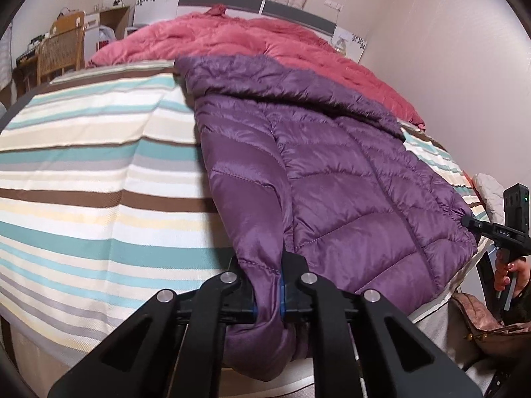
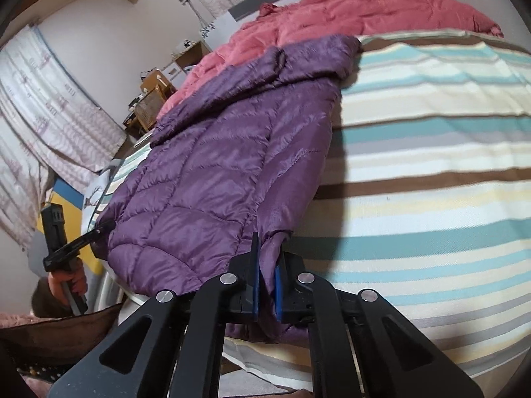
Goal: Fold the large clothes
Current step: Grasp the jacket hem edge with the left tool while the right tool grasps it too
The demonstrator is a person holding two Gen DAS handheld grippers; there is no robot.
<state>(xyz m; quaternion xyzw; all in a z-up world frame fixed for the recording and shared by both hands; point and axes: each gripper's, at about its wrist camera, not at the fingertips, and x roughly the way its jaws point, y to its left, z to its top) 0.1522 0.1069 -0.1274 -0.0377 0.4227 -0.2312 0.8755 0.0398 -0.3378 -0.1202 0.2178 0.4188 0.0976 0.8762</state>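
Observation:
A purple quilted puffer jacket (image 1: 332,172) lies lengthwise on the striped bedspread (image 1: 83,165), hood end toward the headboard. My left gripper (image 1: 267,293) is shut on the jacket's hem corner at the near bed edge. The right gripper (image 1: 464,222) shows at the far right, pinching the other hem corner. In the right wrist view my right gripper (image 2: 267,295) is shut on a hem corner of the jacket (image 2: 215,165), and the left gripper (image 2: 99,230) grips the opposite corner at the left.
A pink quilted duvet (image 1: 265,43) is bunched at the head of the bed. A wicker chair (image 1: 59,53) and shelves stand at the left. A brown bag (image 1: 484,321) sits by the bed's right corner. Curtains (image 2: 43,99) hang beside the bed.

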